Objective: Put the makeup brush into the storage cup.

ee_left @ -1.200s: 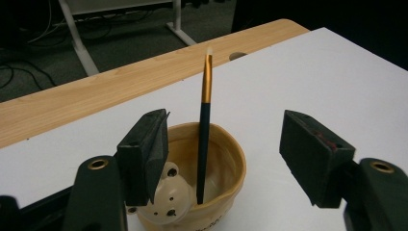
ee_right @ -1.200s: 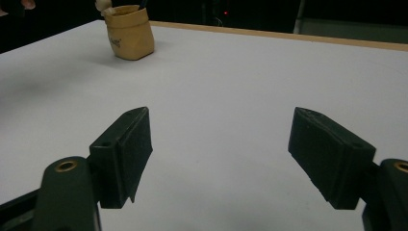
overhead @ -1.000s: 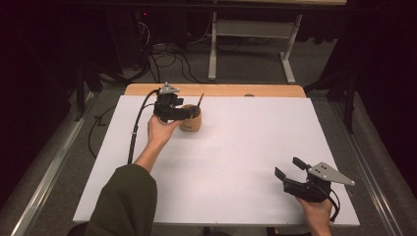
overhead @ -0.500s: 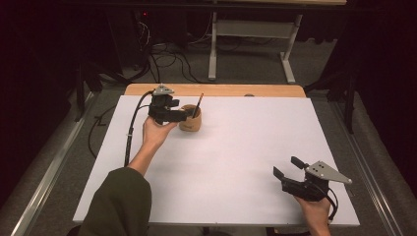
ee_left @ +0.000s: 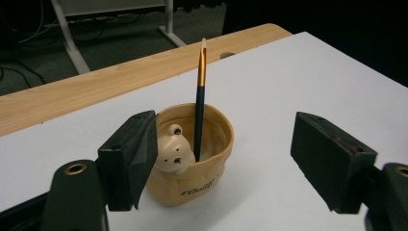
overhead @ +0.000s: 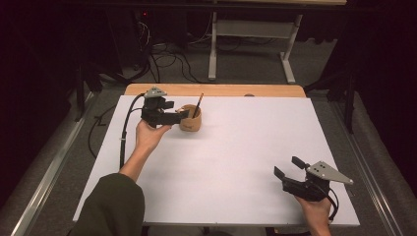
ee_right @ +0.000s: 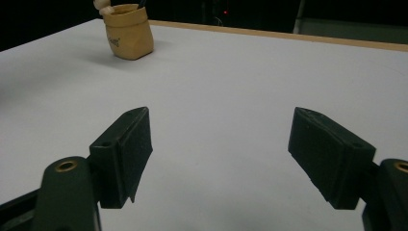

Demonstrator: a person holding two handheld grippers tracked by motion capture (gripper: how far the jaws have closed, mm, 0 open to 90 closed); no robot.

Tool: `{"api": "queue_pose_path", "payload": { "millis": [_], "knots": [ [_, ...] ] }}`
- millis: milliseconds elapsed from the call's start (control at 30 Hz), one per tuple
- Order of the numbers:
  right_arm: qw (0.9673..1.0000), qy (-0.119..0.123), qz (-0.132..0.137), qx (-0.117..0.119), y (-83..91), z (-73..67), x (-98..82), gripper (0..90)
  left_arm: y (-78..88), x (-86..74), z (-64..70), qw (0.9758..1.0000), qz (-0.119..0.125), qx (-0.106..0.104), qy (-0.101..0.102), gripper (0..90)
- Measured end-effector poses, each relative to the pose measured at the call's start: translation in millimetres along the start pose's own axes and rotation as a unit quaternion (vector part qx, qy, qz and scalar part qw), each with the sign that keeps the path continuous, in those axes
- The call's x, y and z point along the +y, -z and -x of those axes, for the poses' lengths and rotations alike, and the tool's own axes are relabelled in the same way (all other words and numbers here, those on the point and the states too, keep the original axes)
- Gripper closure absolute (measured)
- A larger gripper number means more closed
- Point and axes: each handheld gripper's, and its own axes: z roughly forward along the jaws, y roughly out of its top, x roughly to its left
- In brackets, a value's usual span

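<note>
standing on the white counter (overhead: 236, 162) near its far left part, the cup (overhead: 191, 120) is tan and soft-walled, with a small bear head (ee_left: 173, 151) on its rim and dark lettering low on its side. a pencil (ee_left: 199, 103) leans upright inside the cup, dark-shafted with a gold band near its top, its tip rising well above the rim. the left tongs (overhead: 183, 114) sit just beside the cup on its left, level with it, held in a hand (overhead: 150, 135) whose green sleeve (overhead: 110, 209) comes in well below the cup. their jaws stand wide apart and have just been opening; in the left gripper view one pad (ee_left: 139, 156) is close against the cup's wall beside the bear head, whether touching i cannot tell, and the other pad (ee_left: 329, 156) stands well clear of the cup, so nothing is clamped. the right tongs (overhead: 289, 168) are well apart from the cup, toward the near right part of the counter, held in the other hand (overhead: 314, 214). their jaws also stand wide apart with only bare counter between them, and they point toward the cup, which shows far off in the right gripper view. a wooden strip (overhead: 216, 90) runs just behind the cup along the counter's far edge.
</note>
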Motion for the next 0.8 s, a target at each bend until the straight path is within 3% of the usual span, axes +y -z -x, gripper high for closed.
{"api": "queue_pose_path", "payload": {
  "millis": [800],
  "knots": [
    [0.9998, -0.017, 0.006, 0.001, 2.1, 5.6, -1.9, 25.0, 28.7, -14.3, 14.2, 0.9992, 0.026, -0.024, -0.015, 25.6]
  ]
}}
